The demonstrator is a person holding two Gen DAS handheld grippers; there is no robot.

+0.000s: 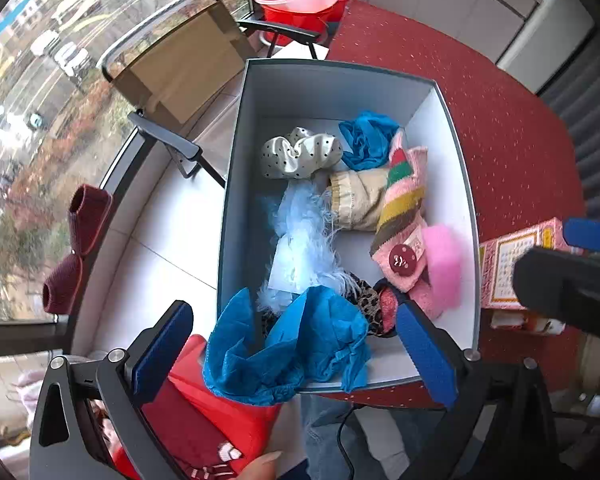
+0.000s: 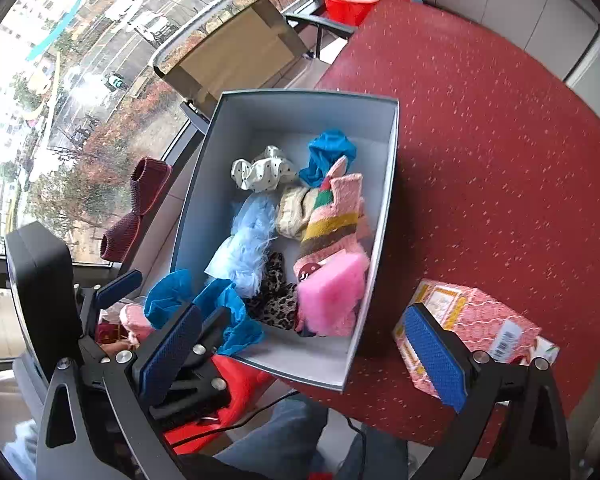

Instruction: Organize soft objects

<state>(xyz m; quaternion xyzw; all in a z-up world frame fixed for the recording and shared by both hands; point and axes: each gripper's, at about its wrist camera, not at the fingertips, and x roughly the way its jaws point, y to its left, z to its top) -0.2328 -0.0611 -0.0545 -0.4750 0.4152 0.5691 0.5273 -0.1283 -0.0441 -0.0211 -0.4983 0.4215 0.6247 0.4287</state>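
The blue cloth (image 1: 288, 344) lies draped over the box's (image 1: 236, 184) near rim, half in, beside the other soft things. I have both jaws wide and empty — left hand-held gripper (image 1: 296, 344) straddling the cloth, right hand-held gripper (image 2: 300, 348) above the bench (image 2: 480, 140), clear of it.

Grey box (image 1: 236, 184) far end bare, open to reach; near half crammed with soft items, blue crumpled cloth (image 1: 284, 356) draped over near rim. Red tablecloth (image 2: 480, 152) right of box free except pink patterned carton (image 2: 480, 328) near corner.
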